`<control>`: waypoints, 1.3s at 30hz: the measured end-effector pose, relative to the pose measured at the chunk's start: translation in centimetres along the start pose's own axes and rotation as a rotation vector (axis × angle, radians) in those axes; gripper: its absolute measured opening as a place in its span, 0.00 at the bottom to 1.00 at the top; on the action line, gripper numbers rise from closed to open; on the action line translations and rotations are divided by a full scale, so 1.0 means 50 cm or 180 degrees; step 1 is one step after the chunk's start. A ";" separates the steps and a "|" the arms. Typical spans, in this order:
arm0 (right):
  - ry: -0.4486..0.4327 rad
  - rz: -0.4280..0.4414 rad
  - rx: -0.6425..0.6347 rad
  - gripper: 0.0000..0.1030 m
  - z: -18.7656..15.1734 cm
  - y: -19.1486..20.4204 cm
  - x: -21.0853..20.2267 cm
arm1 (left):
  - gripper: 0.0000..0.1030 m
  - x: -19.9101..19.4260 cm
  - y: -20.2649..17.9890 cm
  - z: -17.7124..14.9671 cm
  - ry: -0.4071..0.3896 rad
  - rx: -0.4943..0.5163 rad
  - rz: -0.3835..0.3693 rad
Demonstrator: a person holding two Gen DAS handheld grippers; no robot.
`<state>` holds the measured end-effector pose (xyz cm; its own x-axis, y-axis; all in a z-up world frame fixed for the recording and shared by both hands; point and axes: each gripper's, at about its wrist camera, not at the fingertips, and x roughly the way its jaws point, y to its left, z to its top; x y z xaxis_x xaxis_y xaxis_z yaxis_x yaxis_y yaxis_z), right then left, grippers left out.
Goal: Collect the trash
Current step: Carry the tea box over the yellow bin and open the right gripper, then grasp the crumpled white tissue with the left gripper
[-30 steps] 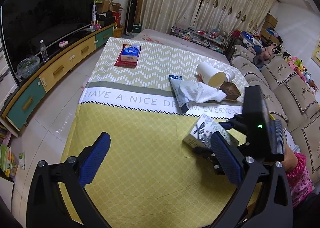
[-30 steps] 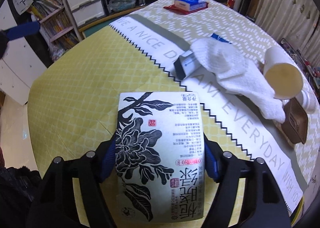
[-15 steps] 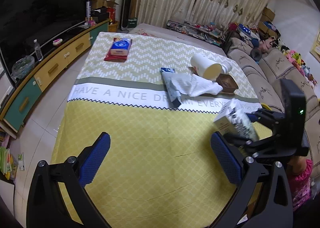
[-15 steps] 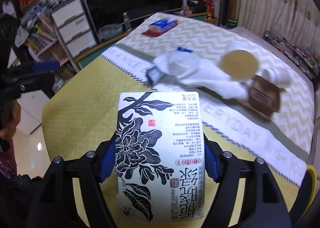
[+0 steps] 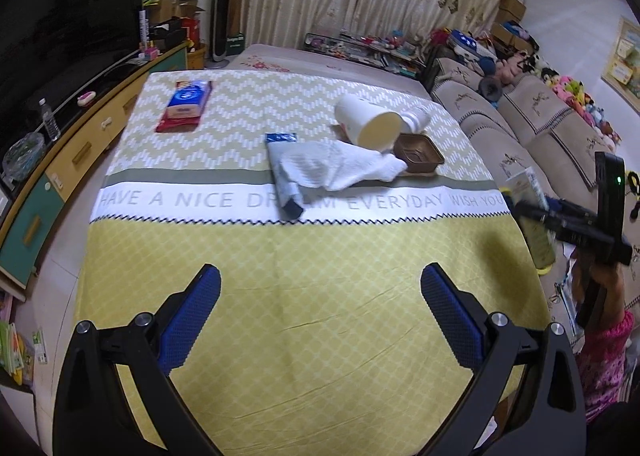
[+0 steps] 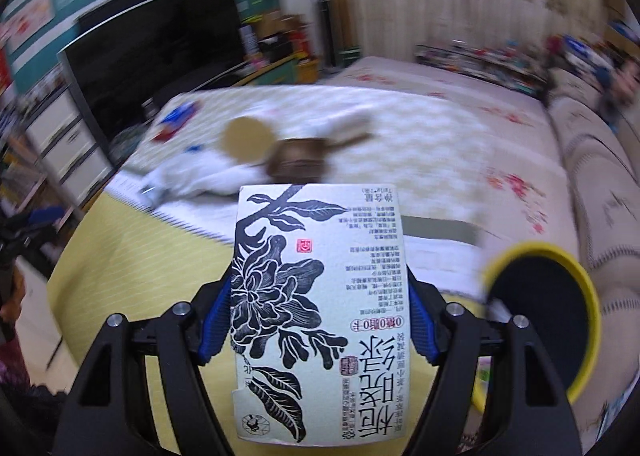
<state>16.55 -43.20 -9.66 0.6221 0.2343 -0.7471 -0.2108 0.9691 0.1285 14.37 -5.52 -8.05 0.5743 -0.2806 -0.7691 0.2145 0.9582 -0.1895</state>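
Bare yellow cloth point(image 5: 312, 288) lies open before cup point(image 5: 366, 124) and towel point(image 5: 340, 170).

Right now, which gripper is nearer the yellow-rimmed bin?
Right. The right gripper, jaws shut on the floral carton, hangs just beside the yellow-rimmed bin. The left gripper hovers open over the yellow tablecloth, farther away.

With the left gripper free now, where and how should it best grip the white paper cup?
The white paper cup lies tipped on its side, mouth toward the camera, leaning over the brown tray. The open left gripper should probably descend from above and close across the cup's mid-wall; the rim would likely crumple.
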 end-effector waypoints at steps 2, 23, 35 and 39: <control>-0.0042 -0.0184 0.0234 0.67 -0.008 -0.074 -0.009 | 0.96 0.010 -0.012 0.002 0.0022 0.0030 -0.0021; 0.0229 -0.1143 0.1391 0.76 -0.136 -0.437 0.080 | 0.96 0.098 -0.078 0.023 0.0254 0.0221 0.0037; 0.0108 -0.1146 0.1286 0.78 -0.138 -0.392 0.040 | 0.96 0.180 -0.066 0.101 0.0287 0.0393 -0.0107; 0.0127 -0.1106 0.1318 0.78 -0.143 -0.385 0.042 | 0.96 0.216 -0.084 0.153 0.0213 0.0665 -0.0279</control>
<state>16.52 -61.92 -18.36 0.5715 -0.1007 -0.8144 0.3222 0.9403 0.1098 25.69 -12.98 -10.90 0.4940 -0.3512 -0.7954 0.4242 0.8959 -0.1321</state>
